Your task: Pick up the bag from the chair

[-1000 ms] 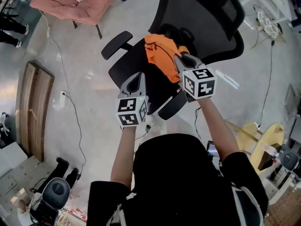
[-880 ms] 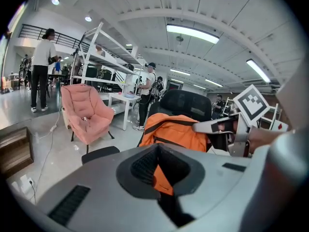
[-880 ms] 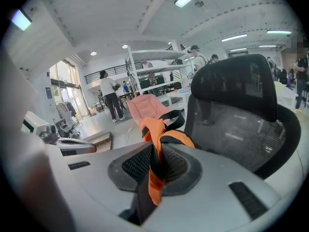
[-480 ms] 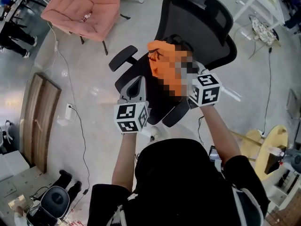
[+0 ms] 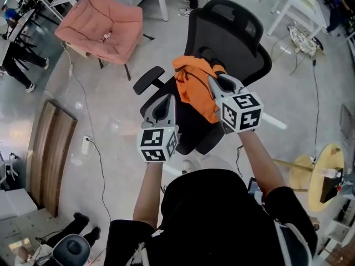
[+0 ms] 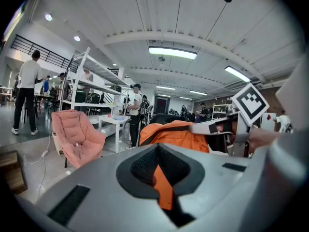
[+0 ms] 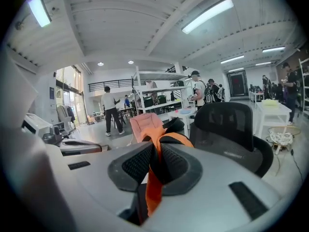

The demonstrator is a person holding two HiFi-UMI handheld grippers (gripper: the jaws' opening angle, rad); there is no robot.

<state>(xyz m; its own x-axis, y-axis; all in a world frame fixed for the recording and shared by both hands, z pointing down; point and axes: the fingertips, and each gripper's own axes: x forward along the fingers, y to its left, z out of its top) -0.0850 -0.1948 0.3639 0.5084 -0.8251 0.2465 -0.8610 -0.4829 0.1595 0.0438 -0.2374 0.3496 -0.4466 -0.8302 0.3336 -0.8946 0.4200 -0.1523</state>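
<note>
The bag (image 5: 194,90) is orange with black trim. In the head view it sits over the seat of the black chair (image 5: 233,37), in front of the mesh backrest. We cannot tell whether its underside touches the seat.

The right tool (image 5: 213,77) meets the bag at its upper right edge. In the right gripper view, the jaws are closed on an orange strap (image 7: 153,178) of the bag. The strap runs down between the two ribbed pads, and the bag body bunches just beyond them.

The left tool (image 5: 168,97) is just beside the bag's left edge, near the chair's armrest (image 5: 148,79). In the left gripper view, its jaws are drawn together, leaving only a narrow slit. Orange shows in that slit, and we read it as the bag beyond the jaws, not as fabric clamped by them.

A pink folding seat (image 5: 102,29) stands well apart from the chair, on the floor to the left.
</note>
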